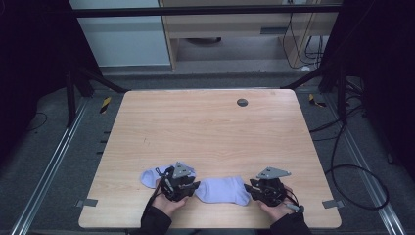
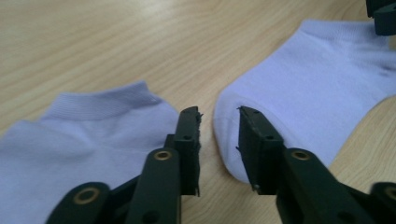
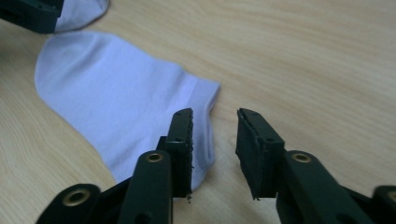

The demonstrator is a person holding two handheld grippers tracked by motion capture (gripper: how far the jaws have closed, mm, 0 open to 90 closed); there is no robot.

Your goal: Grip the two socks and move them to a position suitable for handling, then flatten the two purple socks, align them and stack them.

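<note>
The left hand-held gripper and the right hand-held gripper sit low at the near edge of the pale wooden tabletop in the high view. Between them lies a soft white ankle sock. A second white ankle sock lies just left of the left one.

In the left gripper view, our left hand-held gripper is partly open and holds nothing. The rounded toe of the middle sock lies right at its jaws. The other sock is beside it, apart.

In the right gripper view, our right hand-held gripper is also partly open and empty, at the sock's cuff end.

We think the sock now lies flat. To do this well, we should lift both grippers straight up so no cloth gets dragged.
</note>
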